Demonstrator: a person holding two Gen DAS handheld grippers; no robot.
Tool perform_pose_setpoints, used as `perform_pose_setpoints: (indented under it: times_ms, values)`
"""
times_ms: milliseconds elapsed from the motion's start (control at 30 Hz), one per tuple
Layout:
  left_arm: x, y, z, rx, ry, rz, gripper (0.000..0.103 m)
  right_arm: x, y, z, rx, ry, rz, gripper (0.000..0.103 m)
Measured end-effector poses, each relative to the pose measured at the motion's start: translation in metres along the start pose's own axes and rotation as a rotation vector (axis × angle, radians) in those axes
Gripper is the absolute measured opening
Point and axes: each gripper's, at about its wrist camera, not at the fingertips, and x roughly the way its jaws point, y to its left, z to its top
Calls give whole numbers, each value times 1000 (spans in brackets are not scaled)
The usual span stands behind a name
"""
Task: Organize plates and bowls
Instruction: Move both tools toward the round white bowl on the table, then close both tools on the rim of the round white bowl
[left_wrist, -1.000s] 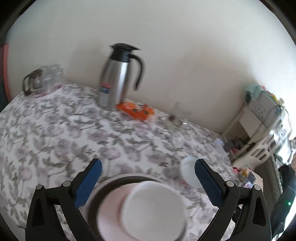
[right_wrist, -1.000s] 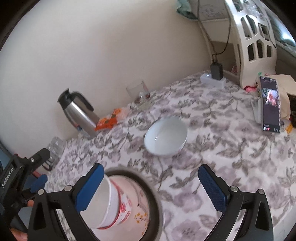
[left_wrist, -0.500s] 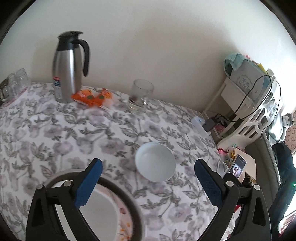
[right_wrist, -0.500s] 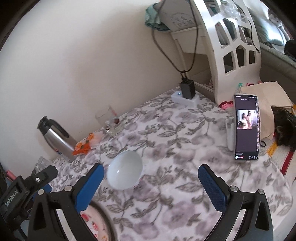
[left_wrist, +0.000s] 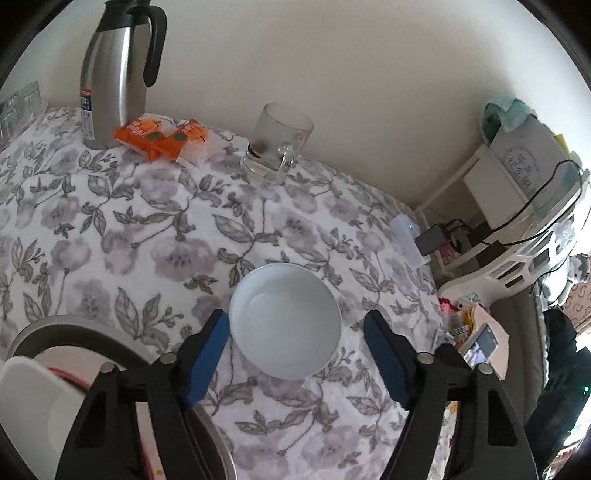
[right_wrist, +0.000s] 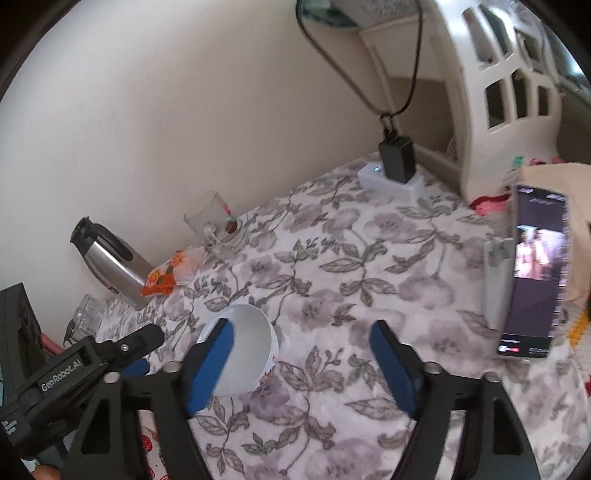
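Both tongs have swung toward the white bowl on the flowered surface, left tongs and right tongs closing, unclenched, bowl at twelve o'clock between the left pair.

Left gripper, right gripper: black frames, blue finger pads, silver screws, white "GenRobot.AI" lettering

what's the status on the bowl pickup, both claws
Left claw closing, white bowl between its fingers, not gripped. Right claw closing beside bowl, nothing held. Nothing blocking.
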Motion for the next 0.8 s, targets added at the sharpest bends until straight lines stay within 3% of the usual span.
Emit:
perform_pose_setpoints:
  times_ms: [267,567,800]
  values:
    - [31,3,-4,-25,30,40,66,49,1,-8,4,98,64,60]
    - [49,13,0,-41,28,86,65,82,16,-17,-64,170,54,51]
    - [59,21,-1,-60,41,109,50,101,26,-23,-101,214,54,34]
